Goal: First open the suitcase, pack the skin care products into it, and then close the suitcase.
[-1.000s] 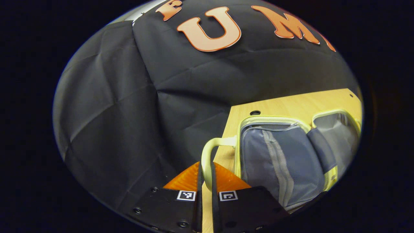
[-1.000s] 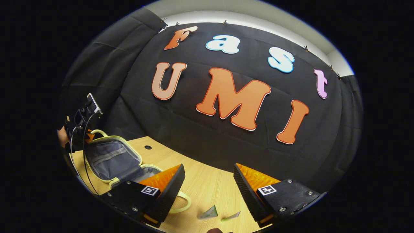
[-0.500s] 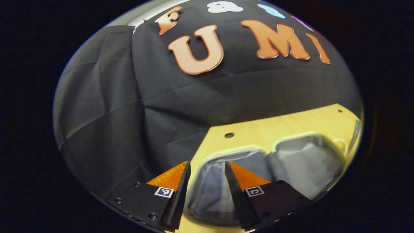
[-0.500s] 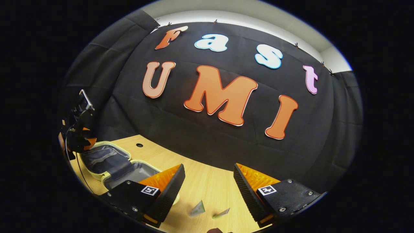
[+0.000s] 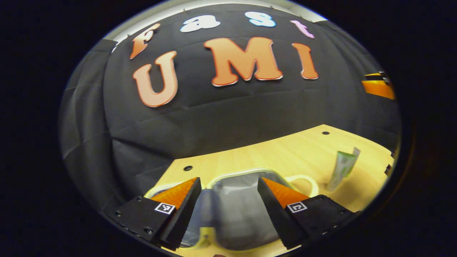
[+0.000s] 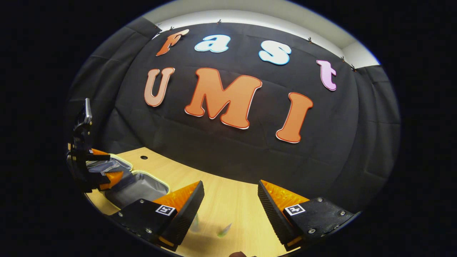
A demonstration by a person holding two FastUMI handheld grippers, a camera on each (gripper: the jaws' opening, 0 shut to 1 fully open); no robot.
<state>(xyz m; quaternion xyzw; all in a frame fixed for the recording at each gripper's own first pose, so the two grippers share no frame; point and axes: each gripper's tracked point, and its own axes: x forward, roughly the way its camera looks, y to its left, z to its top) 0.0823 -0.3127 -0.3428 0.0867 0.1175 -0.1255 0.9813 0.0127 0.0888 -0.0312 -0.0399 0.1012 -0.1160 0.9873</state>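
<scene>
The suitcase [image 5: 236, 172] lies open on the wooden table, pale yellow-green at the rim with grey lining in both halves. My left gripper [image 5: 228, 182] hovers open just above it, holding nothing; the case's handle [image 5: 304, 178] sits right of its right finger. A green and white tube [image 5: 342, 167] lies on the table further right. In the right gripper view the suitcase [image 6: 150, 175] is at the far left with the left gripper [image 6: 113, 164] over it. My right gripper [image 6: 230, 184] is open and empty above the table; blurred tube ends [image 6: 225, 230] show below it.
The wooden table [image 5: 285, 153] has small round holes [image 5: 187, 167] near its back edge. The black cloth wall stands close behind it. The right gripper's fingers [image 5: 378, 88] show high at the right edge of the left gripper view.
My left gripper was shut on the lid's handle, let it go and opened. The lid has dropped flat, and the left gripper swung right over the open case. The right gripper drifted slightly.
</scene>
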